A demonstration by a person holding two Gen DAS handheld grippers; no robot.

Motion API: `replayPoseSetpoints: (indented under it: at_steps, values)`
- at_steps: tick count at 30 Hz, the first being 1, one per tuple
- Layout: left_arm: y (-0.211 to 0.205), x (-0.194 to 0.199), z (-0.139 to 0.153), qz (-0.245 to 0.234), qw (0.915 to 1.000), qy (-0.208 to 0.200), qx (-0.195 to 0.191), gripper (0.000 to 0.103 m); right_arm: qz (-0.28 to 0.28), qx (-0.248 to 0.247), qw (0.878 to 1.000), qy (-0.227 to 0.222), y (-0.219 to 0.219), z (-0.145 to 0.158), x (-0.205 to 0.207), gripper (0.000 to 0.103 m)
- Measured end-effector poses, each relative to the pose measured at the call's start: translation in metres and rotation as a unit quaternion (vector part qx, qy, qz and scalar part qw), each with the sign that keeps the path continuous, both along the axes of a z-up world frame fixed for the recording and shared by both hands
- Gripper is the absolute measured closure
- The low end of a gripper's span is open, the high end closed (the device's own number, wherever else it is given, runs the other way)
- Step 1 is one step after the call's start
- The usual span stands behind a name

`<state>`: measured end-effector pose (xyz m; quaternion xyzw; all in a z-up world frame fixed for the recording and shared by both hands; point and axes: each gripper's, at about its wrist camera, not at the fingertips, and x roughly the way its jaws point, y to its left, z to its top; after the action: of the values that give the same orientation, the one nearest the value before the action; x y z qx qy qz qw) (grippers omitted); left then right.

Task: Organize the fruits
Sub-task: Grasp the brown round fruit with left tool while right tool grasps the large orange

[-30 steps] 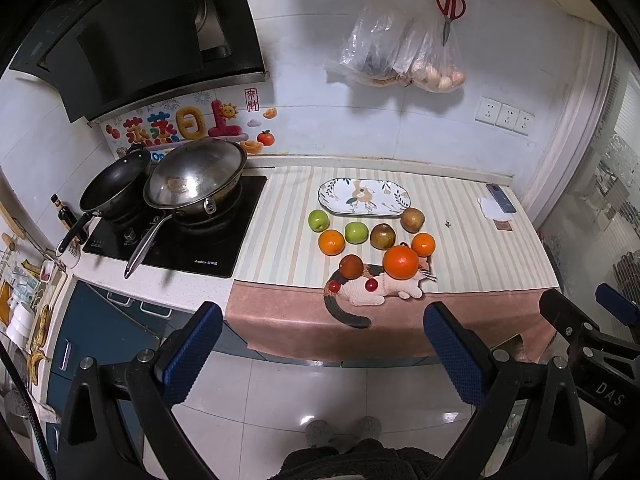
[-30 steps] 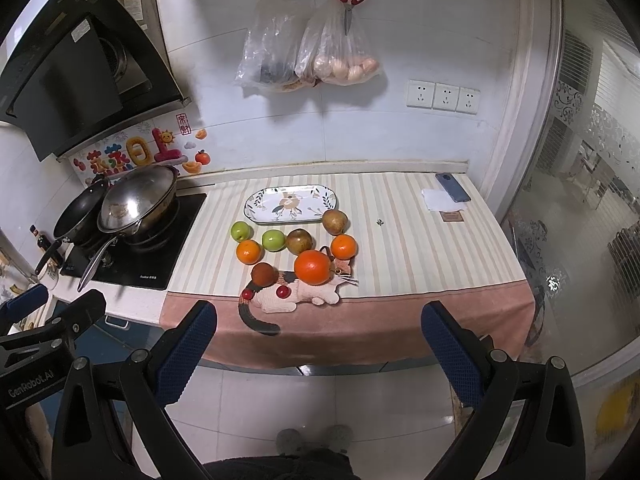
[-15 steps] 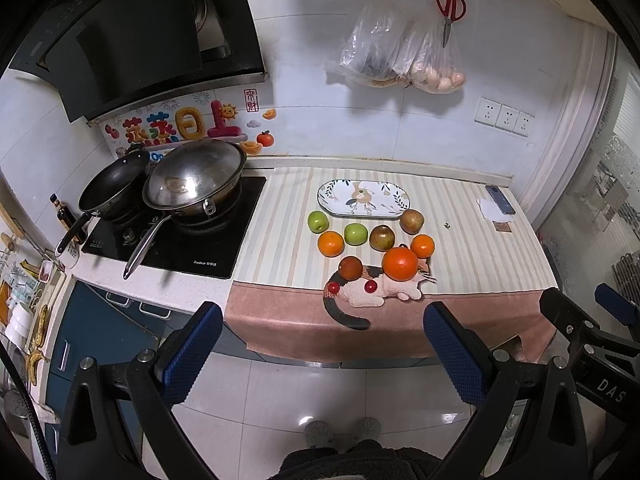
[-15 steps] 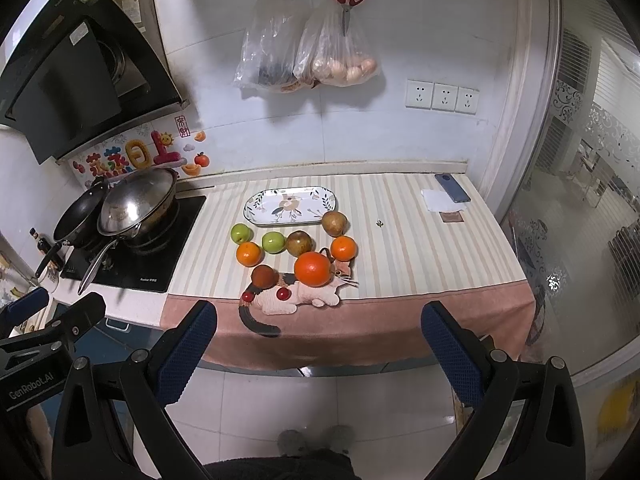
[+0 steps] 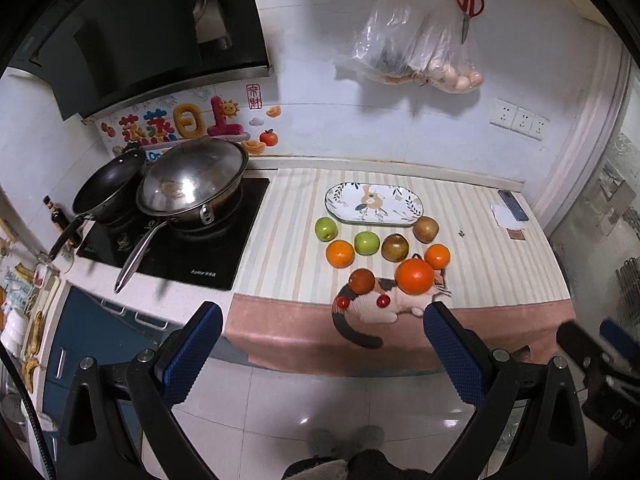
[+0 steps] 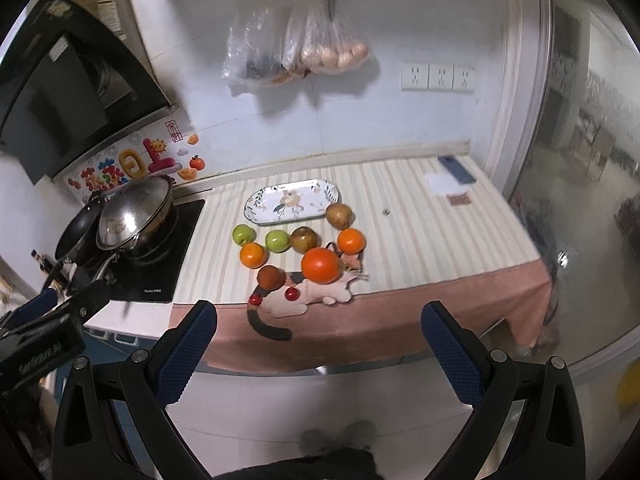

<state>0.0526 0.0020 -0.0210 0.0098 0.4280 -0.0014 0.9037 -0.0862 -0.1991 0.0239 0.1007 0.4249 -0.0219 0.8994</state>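
Note:
Several fruits lie on the striped counter in front of an empty patterned oval plate point(image 5: 374, 204) point(image 6: 292, 205). A big orange point(image 5: 415, 275) point(image 6: 320, 265) sits on a cat-shaped mat point(image 5: 376, 304) point(image 6: 304, 300) with a dark red fruit point(image 5: 361, 280) and two small red ones. Two green apples point(image 5: 366, 242), two small oranges point(image 5: 339, 253) and two brown fruits point(image 5: 426, 229) lie behind. My left gripper point(image 5: 320, 352) and right gripper point(image 6: 318, 350) are both open and empty, held above the floor, short of the counter.
A hob with a lidded wok point(image 5: 192, 180) and a black pan point(image 5: 108, 188) stands left of the fruits. A phone and paper point(image 5: 510, 208) lie at the counter's far right. Bags and scissors point(image 5: 468, 4) hang on the wall. A pink cloth point(image 5: 288, 324) drapes the counter's front edge.
Both grippers have moved closer to the counter, so the fruits look larger. The right wrist view has swung and shows motion blur. Nothing on the counter has moved.

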Motion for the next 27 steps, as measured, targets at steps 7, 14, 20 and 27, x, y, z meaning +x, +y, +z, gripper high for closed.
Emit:
replayPoseSetpoints:
  at_steps: [7, 14, 20, 27]
  values:
    - [0.012, 0.075, -0.058, 0.007, 0.9978, 0.065, 0.008, 0.000, -0.008, 0.046, 0.997, 0.058, -0.005, -0.066, 0.066, 0.000]
    - [0.004, 0.160, -0.149, 0.018, 0.9820, 0.187, -0.013, 0.000, 0.012, 0.069, 0.988, 0.134, -0.020, -0.154, 0.164, 0.000]
    - [-0.015, 0.224, -0.236, 0.041, 0.9508, 0.301, -0.059, 0.010, 0.053, 0.085, 0.975, 0.196, -0.025, -0.233, 0.253, 0.000]
    - [-0.044, 0.268, -0.316, 0.050, 0.9187, 0.385, -0.071, 0.016, 0.095, 0.091, 0.958, 0.256, -0.022, -0.301, 0.318, 0.000]
